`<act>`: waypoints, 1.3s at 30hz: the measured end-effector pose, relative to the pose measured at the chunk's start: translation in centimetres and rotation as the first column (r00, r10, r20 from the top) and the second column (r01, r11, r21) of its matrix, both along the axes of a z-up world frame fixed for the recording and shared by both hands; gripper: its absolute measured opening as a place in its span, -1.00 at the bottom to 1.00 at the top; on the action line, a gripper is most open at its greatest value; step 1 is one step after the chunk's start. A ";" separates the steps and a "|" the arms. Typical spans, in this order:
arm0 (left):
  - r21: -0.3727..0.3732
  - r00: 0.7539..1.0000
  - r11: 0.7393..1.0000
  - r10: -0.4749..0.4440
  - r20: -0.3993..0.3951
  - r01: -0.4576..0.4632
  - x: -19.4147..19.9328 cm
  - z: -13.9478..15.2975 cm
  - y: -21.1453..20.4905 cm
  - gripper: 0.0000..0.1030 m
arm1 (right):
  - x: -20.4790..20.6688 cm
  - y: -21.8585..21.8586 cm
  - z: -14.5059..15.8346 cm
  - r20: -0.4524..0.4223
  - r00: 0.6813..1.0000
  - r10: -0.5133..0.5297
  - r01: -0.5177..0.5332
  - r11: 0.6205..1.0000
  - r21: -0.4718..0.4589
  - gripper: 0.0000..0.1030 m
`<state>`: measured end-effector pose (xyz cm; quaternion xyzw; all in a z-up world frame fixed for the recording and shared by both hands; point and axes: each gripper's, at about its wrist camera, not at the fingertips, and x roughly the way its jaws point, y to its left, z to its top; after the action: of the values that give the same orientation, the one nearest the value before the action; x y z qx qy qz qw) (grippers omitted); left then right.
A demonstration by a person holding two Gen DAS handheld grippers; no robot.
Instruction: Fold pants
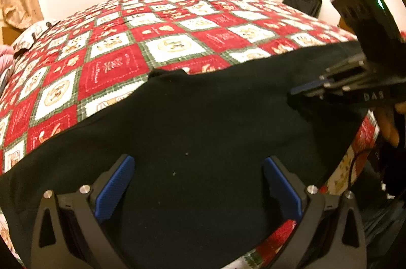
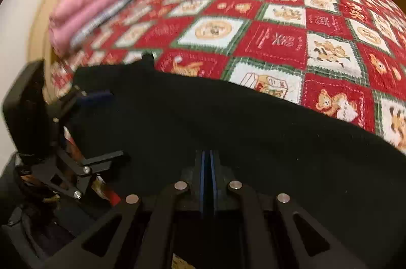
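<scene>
The pink bedding [image 2: 83, 7] by the headboard [image 2: 43, 22] smears with blur. The black pants [image 1: 203, 129] run past the frame edge, and the quilt's [image 1: 106, 65] stitched lettering is too small to read.

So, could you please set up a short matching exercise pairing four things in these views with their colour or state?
Things:
1. pants
2. left gripper
3. right gripper
4. quilt

States:
A. red and white checks
B. jaws wide open
C. black, spread across the bed
D. jaws shut

Pairs: 1-C, 2-B, 3-D, 4-A
</scene>
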<state>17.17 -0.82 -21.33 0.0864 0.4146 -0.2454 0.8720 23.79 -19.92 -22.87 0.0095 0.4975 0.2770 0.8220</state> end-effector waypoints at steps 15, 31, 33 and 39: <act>-0.059 0.963 0.961 -0.269 0.034 0.271 0.6 3.9 -11.9 1.00 | -13.0 -28.7 11.2 0.197 0.754 -0.626 0.588 0.778 0.220 0.58; -0.035 0.959 0.959 -0.282 -0.033 0.280 1.5 2.1 -15.2 1.00 | -15.4 -44.0 7.8 0.078 0.592 -0.802 0.752 0.584 0.305 0.58; -0.033 0.959 0.959 -0.283 -0.034 0.281 1.5 1.8 -15.2 1.00 | -15.8 -43.6 7.5 0.083 0.602 -0.794 0.738 0.593 0.322 0.57; -0.026 0.960 0.961 -0.277 -0.036 0.276 1.5 1.2 -15.6 1.00 | -16.1 -41.8 6.7 0.068 0.685 -0.726 0.656 0.654 0.376 0.19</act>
<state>18.70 -16.37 -20.11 0.1297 0.4129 -0.3706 0.8218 7.68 -61.68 -16.17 0.3033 0.3127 0.0180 0.9000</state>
